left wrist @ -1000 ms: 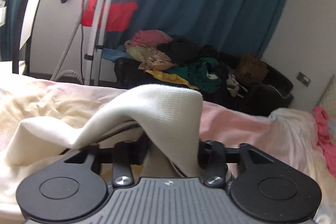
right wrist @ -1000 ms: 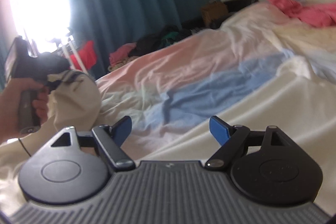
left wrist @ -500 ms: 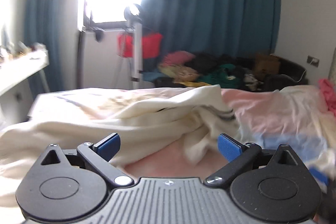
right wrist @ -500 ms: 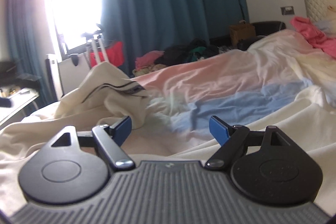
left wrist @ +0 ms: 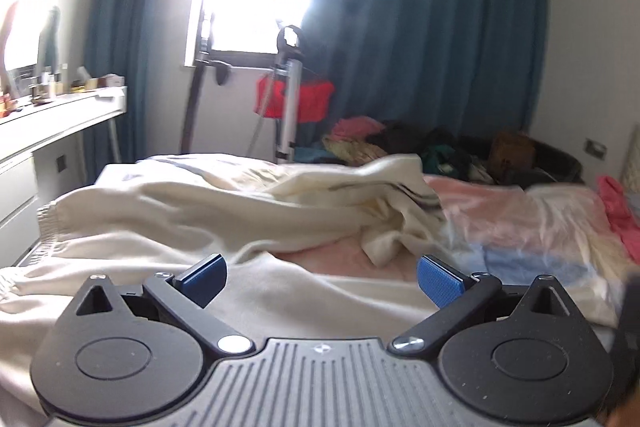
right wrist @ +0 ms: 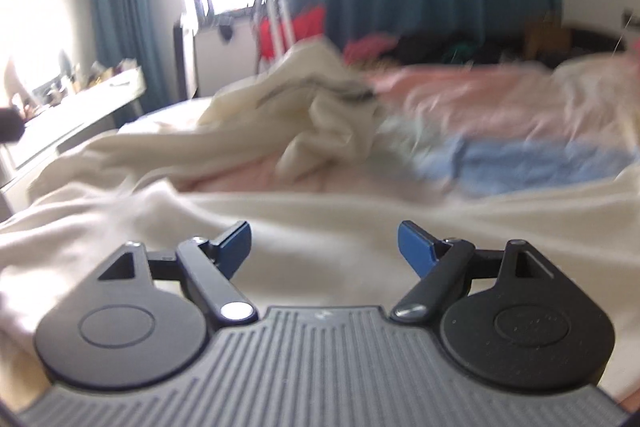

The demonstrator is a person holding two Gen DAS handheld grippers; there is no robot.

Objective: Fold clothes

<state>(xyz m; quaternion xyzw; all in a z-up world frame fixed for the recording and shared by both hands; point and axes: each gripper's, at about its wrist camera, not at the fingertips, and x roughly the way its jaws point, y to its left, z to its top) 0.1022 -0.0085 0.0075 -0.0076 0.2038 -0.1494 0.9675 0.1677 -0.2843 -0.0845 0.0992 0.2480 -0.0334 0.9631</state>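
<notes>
I'm facing a bed (left wrist: 520, 223) under teal curtains (left wrist: 420, 47). A cream garment (left wrist: 224, 211) sprawls rumpled across it: soft, limp, light, I'd judge. I'd pinch its ribbed hem (left wrist: 48, 223). Left gripper (left wrist: 320, 277) and right gripper (right wrist: 324, 245): jaws wide, empty.
</notes>
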